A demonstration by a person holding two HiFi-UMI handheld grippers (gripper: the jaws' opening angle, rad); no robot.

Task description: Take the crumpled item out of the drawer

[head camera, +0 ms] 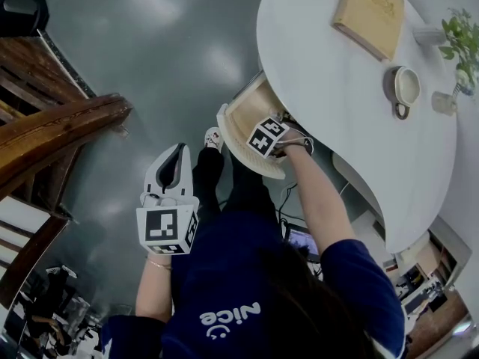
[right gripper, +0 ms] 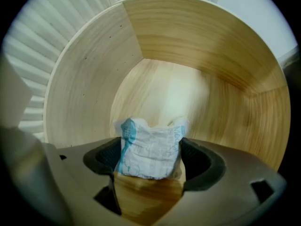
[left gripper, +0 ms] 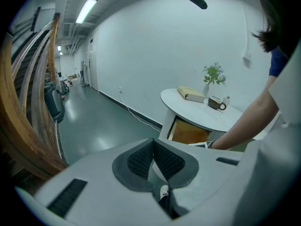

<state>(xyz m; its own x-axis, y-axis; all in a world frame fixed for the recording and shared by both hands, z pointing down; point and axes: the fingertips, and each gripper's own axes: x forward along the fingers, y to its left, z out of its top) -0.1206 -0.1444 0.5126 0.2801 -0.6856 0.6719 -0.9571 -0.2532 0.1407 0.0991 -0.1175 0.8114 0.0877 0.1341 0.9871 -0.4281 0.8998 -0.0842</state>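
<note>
Right gripper (right gripper: 150,160) is down inside the open wooden drawer (right gripper: 197,65), its jaws closed partway against both sides of the crumpled packet (right gripper: 150,147). The packet is white with blue print and stands upright between the pads, with its bottom on or just above the drawer floor; can't tell which. In the head view the right gripper (head camera: 275,142) sits at the drawer's (head camera: 241,118) 5 o'clock corner. The drawer sticks out from under the round white table (head camera: 329,133) at its 9 o'clock edge. Left gripper (head camera: 177,155) is at 8 o'clock from the drawer, well apart, over the grey floor (head camera: 150,66). In its own view the left gripper (left gripper: 154,147) has its pads pressed together with nothing between them. On the table, a book (head camera: 369,13) lies at 12 o'clock, a cup (head camera: 404,88) at 3 o'clock, and a plant (head camera: 460,40) at 2 o'clock.
</note>
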